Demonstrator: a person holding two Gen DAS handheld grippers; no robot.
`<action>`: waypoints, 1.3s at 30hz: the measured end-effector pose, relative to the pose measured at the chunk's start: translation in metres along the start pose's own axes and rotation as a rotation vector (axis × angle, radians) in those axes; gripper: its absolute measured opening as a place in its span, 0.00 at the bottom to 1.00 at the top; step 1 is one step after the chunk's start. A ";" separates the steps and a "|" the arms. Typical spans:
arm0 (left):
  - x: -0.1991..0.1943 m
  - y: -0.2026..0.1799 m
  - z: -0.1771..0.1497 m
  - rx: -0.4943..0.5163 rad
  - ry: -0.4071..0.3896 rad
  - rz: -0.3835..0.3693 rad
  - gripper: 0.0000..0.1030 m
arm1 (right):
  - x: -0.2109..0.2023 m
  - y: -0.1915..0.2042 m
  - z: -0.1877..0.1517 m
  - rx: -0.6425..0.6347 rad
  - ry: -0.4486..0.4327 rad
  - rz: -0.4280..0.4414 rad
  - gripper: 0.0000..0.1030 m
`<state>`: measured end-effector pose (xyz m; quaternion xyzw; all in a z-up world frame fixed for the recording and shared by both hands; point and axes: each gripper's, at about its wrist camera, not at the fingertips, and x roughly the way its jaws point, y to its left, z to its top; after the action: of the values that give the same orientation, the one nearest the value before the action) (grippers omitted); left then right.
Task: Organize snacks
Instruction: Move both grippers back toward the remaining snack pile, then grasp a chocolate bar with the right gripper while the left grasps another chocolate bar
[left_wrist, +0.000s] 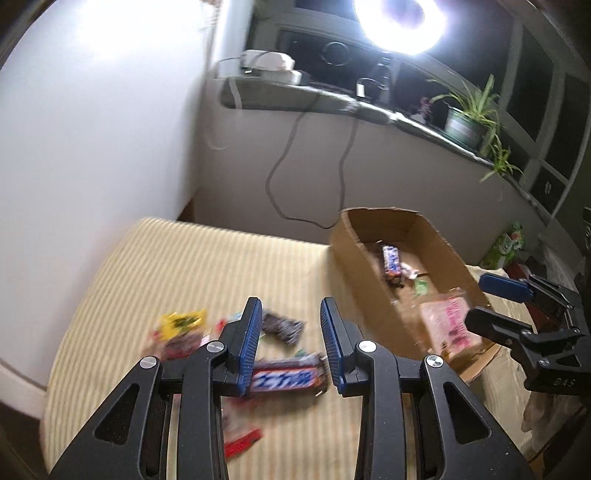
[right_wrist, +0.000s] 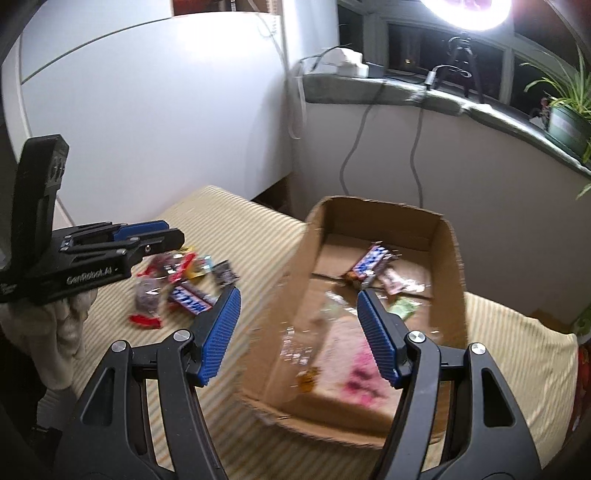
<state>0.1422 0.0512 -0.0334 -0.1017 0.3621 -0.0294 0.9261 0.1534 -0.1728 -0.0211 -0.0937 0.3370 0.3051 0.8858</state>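
The left gripper (left_wrist: 290, 343) hangs over a blue-labelled brown chocolate bar (left_wrist: 286, 380) on the striped cream cloth (left_wrist: 184, 266), fingers narrowly apart and empty. At two o'clock, the brown cardboard box (right_wrist: 295, 266) holds snacks; the right gripper (right_wrist: 299, 332) gapes wide, empty.

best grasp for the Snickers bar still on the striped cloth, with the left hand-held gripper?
Grip the brown-and-blue Snickers bar across its narrow width, near mid-length, coming from above. It lies flat on the cream striped cloth, its long axis running crosswise between the left hand-held gripper fingers, so the wrist probably needs a quarter turn. Its jaws look open and empty. Other wrappers lie close on the left, so descend straight.
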 end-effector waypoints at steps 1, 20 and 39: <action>-0.003 0.006 -0.003 -0.012 0.000 0.005 0.32 | 0.001 0.007 -0.001 -0.008 0.003 0.011 0.66; -0.003 0.054 -0.072 -0.146 0.113 0.002 0.46 | 0.064 0.097 0.007 -0.364 0.230 0.113 0.66; 0.025 0.068 -0.072 -0.157 0.165 -0.011 0.48 | 0.140 0.134 0.008 -0.612 0.447 0.086 0.66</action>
<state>0.1106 0.1019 -0.1165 -0.1730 0.4378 -0.0142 0.8822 0.1588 0.0041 -0.1013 -0.4038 0.4191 0.4005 0.7078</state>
